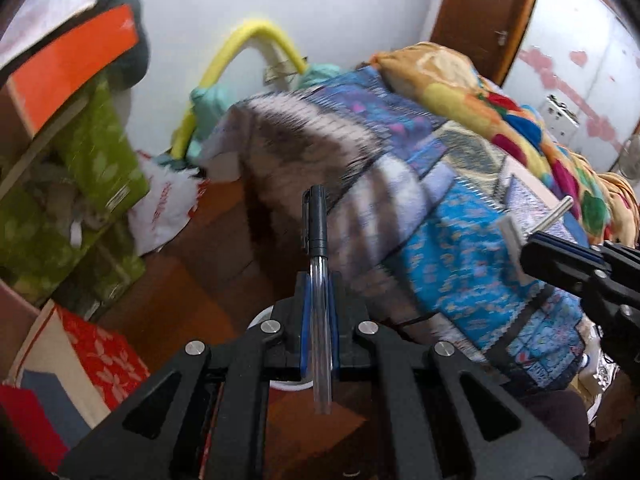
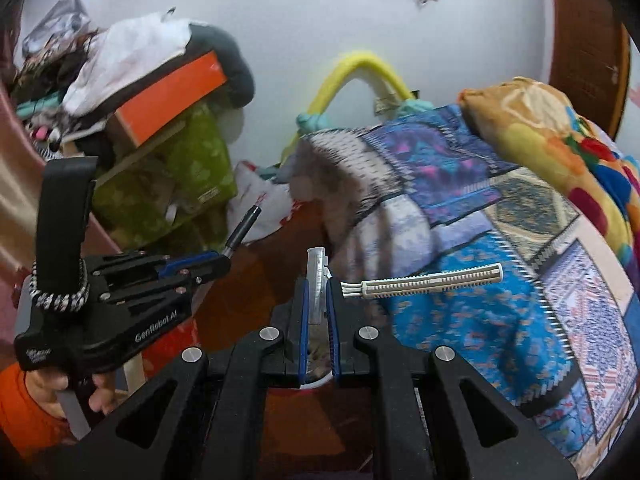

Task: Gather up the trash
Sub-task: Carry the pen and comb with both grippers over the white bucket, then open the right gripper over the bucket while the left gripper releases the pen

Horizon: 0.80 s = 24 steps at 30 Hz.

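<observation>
Trash in hand counts two: one pen [image 1: 318, 264] pinched upright in the closed left gripper [image 1: 319, 312] at lower centre, one razor [image 2: 420, 282] clamped by its head in the closed right gripper [image 2: 316, 300]. Both pickups judged done; disposal remains, with no bin identifiable beyond a white rim [image 2: 316, 384] under the jaws.

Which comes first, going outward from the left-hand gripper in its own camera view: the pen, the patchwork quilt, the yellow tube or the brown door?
From the left gripper:
1. Pen, clamped between its fingers, cap pointing away.
2. Patchwork quilt, just beyond, centre and right.
3. Yellow tube, arching against the wall behind the quilt, upper left of centre.
4. Brown door, upper right; roughly as far as the tube, too close to call.
</observation>
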Motion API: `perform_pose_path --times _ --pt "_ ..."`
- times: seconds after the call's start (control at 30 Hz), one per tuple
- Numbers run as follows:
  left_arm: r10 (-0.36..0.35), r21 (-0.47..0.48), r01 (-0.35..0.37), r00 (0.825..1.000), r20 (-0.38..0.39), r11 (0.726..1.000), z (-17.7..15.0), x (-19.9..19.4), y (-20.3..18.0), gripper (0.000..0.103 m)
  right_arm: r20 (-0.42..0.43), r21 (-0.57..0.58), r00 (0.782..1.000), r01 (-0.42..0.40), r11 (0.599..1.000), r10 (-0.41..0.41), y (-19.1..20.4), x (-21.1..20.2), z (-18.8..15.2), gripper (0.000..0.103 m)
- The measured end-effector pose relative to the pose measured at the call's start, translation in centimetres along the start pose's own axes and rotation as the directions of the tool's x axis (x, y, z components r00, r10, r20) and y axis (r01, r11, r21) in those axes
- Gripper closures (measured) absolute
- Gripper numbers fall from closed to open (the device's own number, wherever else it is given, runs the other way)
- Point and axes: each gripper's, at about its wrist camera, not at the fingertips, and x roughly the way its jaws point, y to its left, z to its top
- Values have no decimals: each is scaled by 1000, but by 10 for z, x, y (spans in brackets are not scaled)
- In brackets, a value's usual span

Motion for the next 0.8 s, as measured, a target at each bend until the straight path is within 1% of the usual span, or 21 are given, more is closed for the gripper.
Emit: perform_pose_path --times 0.23,0.33,0.47,0.57,0.67,0.73,0.8 --pt "54 -21 -55 997 -59 998 -31 19 48 96 -89 -21 995 -40 999 38 28 45 -7 95" --pt "58 -47 -63 993 -98 997 -45 31 65 96 -143 -22 988 -70 997 66 38 71 -11 95" --pt "52 -82 -64 988 -144 995 -61 49 81 96 -198 -56 979 -65 996 53 48 105 -16 95" --pt "42 -102 -61 982 -186 993 -71 66 89 96 -254 -68 966 -64 996 44 52 134 -23 95" --pt "28 -117 -56 973 -227 992 -79 85 94 96 -313 -45 948 -73 996 56 49 161 -29 95" --pt "17 -121 -49 968 -251 991 -83 99 94 96 -351 -18 933 -88 996 76 43 177 -31 95" --pt "6 -128 -43 962 -273 991 -85 112 93 96 -388 -7 919 -85 996 75 39 194 -34 95"
